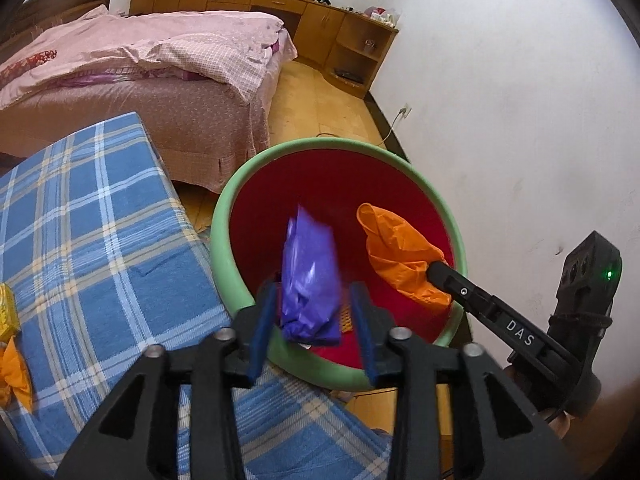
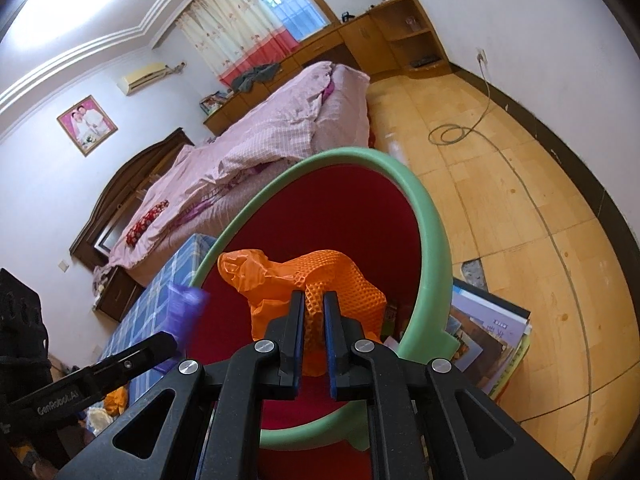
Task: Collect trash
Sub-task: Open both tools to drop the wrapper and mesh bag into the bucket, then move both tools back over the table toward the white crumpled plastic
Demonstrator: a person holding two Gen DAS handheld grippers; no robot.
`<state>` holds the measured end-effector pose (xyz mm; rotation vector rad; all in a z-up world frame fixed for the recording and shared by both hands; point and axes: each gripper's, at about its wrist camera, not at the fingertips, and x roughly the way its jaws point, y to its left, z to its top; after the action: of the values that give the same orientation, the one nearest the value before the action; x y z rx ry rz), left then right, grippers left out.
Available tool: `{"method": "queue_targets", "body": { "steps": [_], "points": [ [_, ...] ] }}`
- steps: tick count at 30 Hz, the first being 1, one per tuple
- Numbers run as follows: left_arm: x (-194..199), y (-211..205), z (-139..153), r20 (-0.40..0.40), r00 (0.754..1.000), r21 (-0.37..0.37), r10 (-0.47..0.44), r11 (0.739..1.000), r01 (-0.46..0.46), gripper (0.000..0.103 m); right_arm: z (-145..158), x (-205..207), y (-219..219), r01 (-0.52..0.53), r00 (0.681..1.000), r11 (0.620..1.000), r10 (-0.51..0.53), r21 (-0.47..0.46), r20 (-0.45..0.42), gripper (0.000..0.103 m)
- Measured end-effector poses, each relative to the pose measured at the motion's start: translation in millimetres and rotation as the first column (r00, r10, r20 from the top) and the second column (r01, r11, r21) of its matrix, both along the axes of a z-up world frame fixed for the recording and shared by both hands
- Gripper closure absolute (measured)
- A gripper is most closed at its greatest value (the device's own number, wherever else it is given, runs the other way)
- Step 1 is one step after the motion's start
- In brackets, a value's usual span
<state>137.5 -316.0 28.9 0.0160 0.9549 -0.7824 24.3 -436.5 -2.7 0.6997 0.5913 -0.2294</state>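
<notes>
A red bin with a green rim (image 1: 224,216) stands beside the blue plaid table (image 1: 92,248); it also shows in the right wrist view (image 2: 432,224). My left gripper (image 1: 314,312) is open over the bin's near rim, and a blurred purple wrapper (image 1: 310,276) sits loose between its fingers, not pinched. The purple wrapper shows blurred in the right wrist view (image 2: 184,308). My right gripper (image 2: 314,320) is shut on a crumpled orange bag (image 2: 280,276) over the bin's mouth; the orange bag also shows in the left wrist view (image 1: 400,256).
Orange and yellow scraps (image 1: 12,344) lie at the table's left edge. A stack of books (image 2: 492,340) lies on the wooden floor right of the bin. A pink bed (image 1: 160,64) stands behind; a cable (image 2: 452,134) trails across the floor.
</notes>
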Motion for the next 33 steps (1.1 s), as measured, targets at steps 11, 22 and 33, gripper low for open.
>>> {"method": "queue_targets", "body": {
  "steps": [11,22,33],
  "points": [
    [-5,24,10,-0.001,0.999,-0.007,0.051,0.999,-0.051,0.058,6,-3,4,-0.007,1.000,1.000,0.007,0.020,0.009,0.073],
    [-13,93,21,0.015,0.982,0.004,0.189,0.982,-0.189,0.058,23,-9,33,-0.065,0.998,0.998,0.066,-0.014,0.022,0.065],
    [-18,192,26,0.055,0.922,0.025,0.383,0.923,-0.385,0.058,35,-4,74,-0.144,0.989,0.989,0.144,-0.031,0.022,0.063]
  ]
}}
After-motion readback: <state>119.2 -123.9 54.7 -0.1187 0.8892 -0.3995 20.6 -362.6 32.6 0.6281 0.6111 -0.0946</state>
